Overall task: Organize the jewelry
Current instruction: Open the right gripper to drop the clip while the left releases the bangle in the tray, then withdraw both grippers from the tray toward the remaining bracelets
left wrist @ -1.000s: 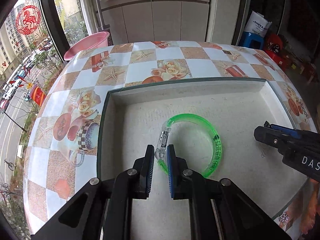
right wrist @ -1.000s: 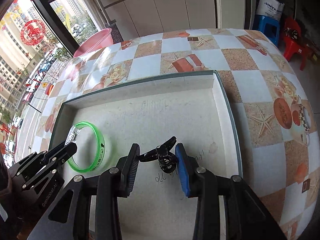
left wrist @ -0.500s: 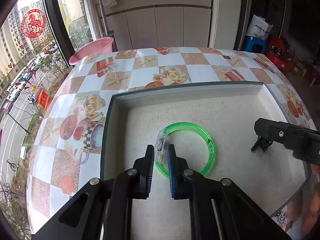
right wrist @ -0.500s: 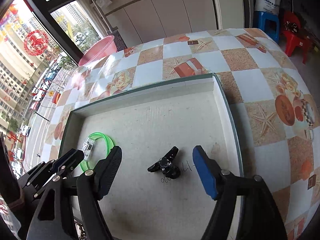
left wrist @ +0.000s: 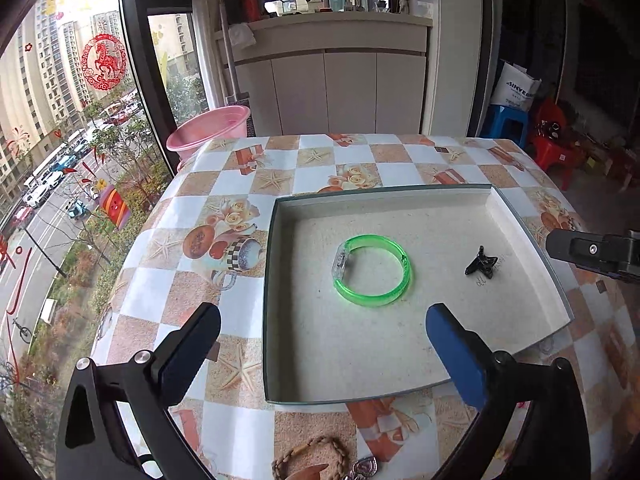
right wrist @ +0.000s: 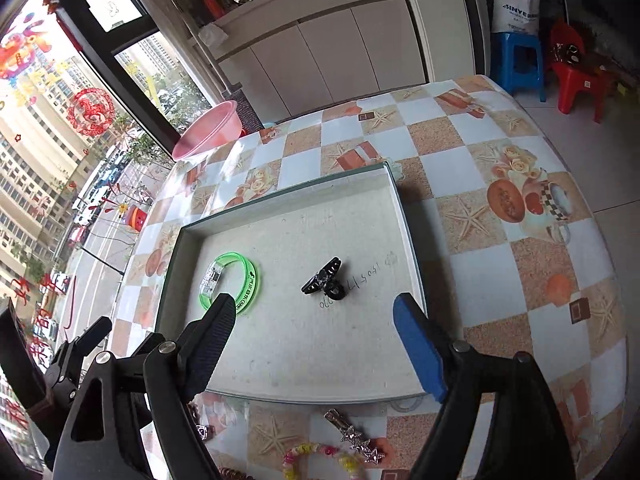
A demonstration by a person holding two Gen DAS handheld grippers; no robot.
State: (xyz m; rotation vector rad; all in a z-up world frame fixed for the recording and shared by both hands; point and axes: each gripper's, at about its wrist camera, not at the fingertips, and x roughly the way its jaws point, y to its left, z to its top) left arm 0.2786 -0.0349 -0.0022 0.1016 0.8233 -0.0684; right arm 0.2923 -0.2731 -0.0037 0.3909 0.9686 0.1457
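At 6 o'clock of the left wrist view the left gripper (left wrist: 322, 334) is seen with its fingers (left wrist: 450, 344) spread wide, having just been opening; nothing is held between them. Below them, at the near table (left wrist: 240, 312) edge, a braided bracelet (left wrist: 312, 454) and a silver trinket (left wrist: 364, 468) are laid. Past the fingers, the shallow tray (left wrist: 269, 280) is set on the table, and the green bangle (left wrist: 372, 276) is lying flat on its floor toward 12 o'clock, free of the fingers. The black hair clip (left wrist: 481, 263) is placed at 3 o'clock of the bangle, apart from it.

In the right wrist view the right gripper (right wrist: 310, 326) is likewise shown spread, its jaws having just been opening, with nothing gripped. A star hairpin (right wrist: 354, 436) and a bead bracelet (right wrist: 320, 458) are seen at 6 o'clock, outside the tray (right wrist: 410, 240). The hair clip (right wrist: 325, 280) is lying beyond the fingertips at 12 o'clock, the bangle (right wrist: 230, 282) at 10 o'clock. A pink basin (right wrist: 208, 130) is seen beyond the table.
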